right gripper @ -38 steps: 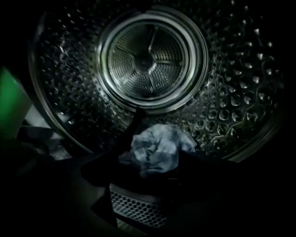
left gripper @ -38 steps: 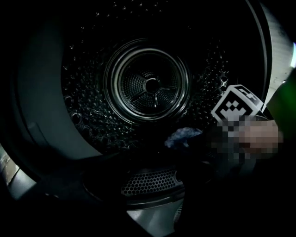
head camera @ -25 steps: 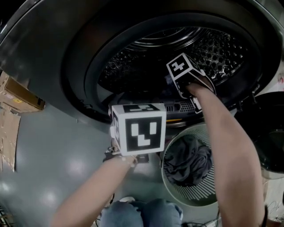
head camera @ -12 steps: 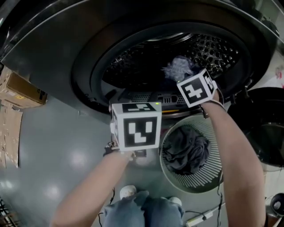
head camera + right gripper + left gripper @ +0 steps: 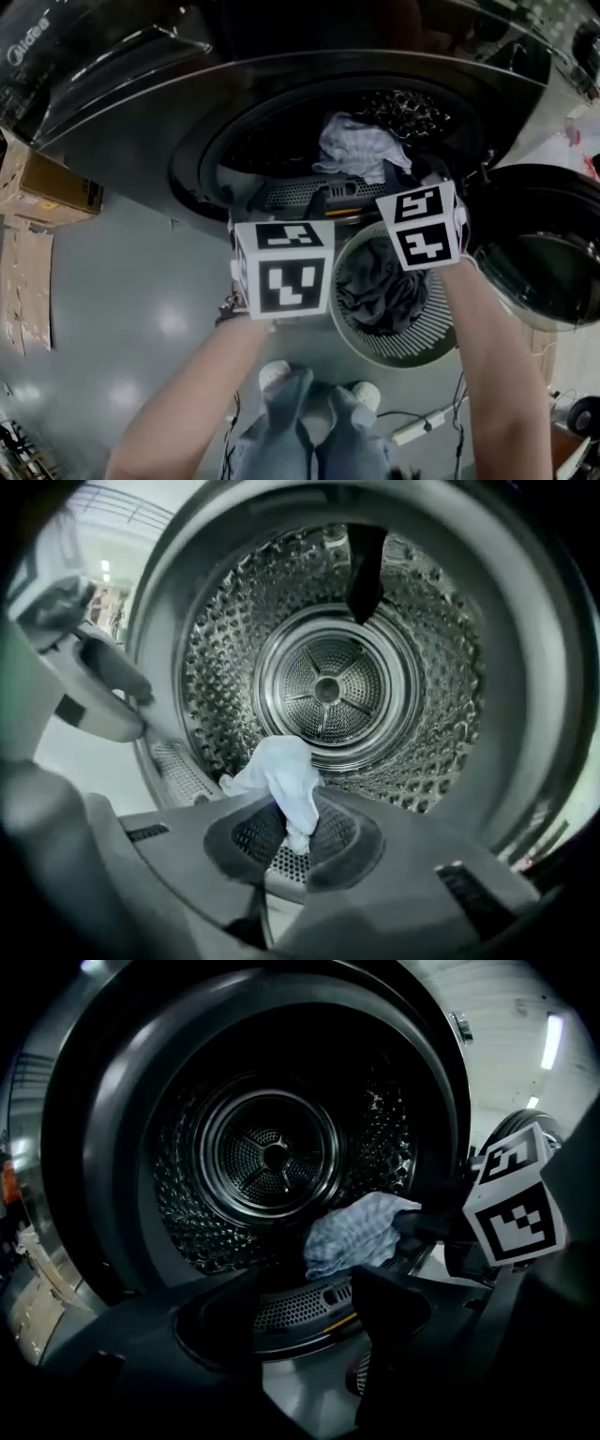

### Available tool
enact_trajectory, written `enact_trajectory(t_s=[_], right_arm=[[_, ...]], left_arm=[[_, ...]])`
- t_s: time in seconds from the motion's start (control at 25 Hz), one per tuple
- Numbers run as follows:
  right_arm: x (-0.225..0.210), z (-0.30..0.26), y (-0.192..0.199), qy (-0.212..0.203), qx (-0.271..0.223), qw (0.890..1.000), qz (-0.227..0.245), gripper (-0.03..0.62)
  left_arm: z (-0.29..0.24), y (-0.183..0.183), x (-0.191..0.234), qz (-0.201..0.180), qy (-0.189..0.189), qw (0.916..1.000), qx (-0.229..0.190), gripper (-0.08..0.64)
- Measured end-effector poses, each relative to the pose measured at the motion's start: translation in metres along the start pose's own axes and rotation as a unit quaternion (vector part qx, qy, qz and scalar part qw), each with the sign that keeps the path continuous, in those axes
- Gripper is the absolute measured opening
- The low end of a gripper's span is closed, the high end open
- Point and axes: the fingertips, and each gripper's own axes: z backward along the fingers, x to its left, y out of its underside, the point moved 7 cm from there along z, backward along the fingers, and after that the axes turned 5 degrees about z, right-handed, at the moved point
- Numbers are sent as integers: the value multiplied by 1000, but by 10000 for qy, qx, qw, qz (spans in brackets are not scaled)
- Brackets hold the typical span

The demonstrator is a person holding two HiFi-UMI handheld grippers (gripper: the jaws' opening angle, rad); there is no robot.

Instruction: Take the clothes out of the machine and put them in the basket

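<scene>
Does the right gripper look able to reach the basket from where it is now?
Probably yes: the right gripper, just closed on the pale cloth, is near the basket, and nothing stands between them.

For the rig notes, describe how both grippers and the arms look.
The left gripper and right gripper have dark, rounded jaws. Each carries a white cube with black square markers: left cube, right cube. The left forearm and right forearm are bare; no sleeves show.

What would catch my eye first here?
A big shiny laundry drum fills the gripper views. At its mouth the right gripper, jaws just closed, pinches a pale cloth. Below the opening stands a white basket with dark clothes inside.
</scene>
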Motion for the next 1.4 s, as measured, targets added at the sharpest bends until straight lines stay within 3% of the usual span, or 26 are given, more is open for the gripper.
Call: enact_trajectory(t_s=[0.32, 0.6, 0.76, 1.0, 1.16, 1.4], right_arm=[[-11, 71, -35, -179, -161, 9997, 20, 35], [-21, 138, -56, -356, -168, 9992, 33, 35], [-31, 175, -69, -389, -227, 9987, -233, 35], [-44, 236, -79, -269, -484, 9932, -1026, 36], [-48, 269, -78, -226, -637, 9924, -1032, 37], [-36, 278, -39, -526, 116, 9913, -1202, 37]], left_arm=[[45, -24, -9, -187, -155, 9996, 149, 256], [85, -44, -29, -367, -34, 9990, 261, 253], [110, -54, -39, -401, 5, 9989, 222, 244], [131, -52, -47, -110, 129, 9995, 249, 198], [136, -45, -54, -72, 168, 9993, 320, 193], [142, -39, -71, -229, 325, 9982, 452, 184]])
